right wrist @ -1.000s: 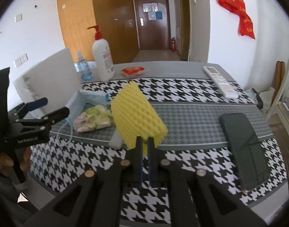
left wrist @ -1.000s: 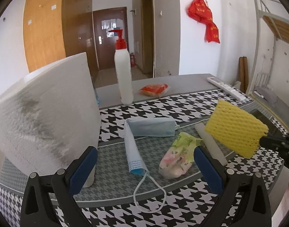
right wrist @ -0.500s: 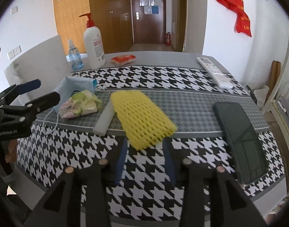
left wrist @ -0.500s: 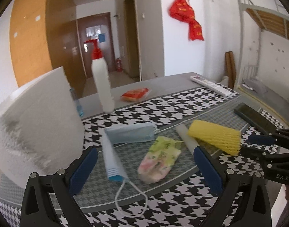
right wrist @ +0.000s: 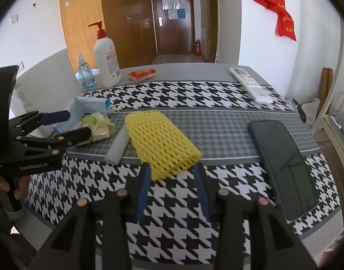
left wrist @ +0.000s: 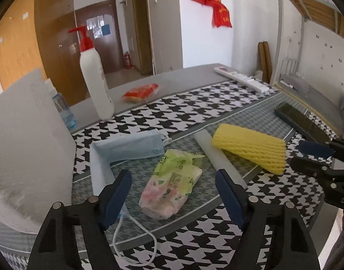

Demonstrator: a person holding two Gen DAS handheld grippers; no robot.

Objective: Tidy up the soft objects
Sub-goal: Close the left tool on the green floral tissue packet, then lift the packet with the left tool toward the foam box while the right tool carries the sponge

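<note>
A yellow foam net sleeve [right wrist: 162, 141] lies flat on the houndstooth cloth, partly over a white foam strip [right wrist: 119, 142]; it also shows in the left wrist view [left wrist: 250, 146]. My right gripper [right wrist: 173, 191] is open, its jaws just behind the sleeve's near end, not holding it. My left gripper [left wrist: 173, 193] is open and empty, its jaws on either side of a green and pink tissue pack [left wrist: 172, 189]. Blue face masks [left wrist: 126, 148] lie beside the pack, one with its ear loop [left wrist: 135, 243] trailing forward.
A big white paper roll [left wrist: 25, 148] stands at the left. A pump bottle [right wrist: 106, 58], a small spray bottle [right wrist: 85, 73] and a red packet [right wrist: 141, 75] stand at the back. A remote [right wrist: 250, 84] and a dark phone [right wrist: 282, 164] lie at the right.
My right gripper lowered the yellow sleeve onto the cloth, opened and let it go, then drew back slightly. My left gripper moved forward over the tissue pack.
</note>
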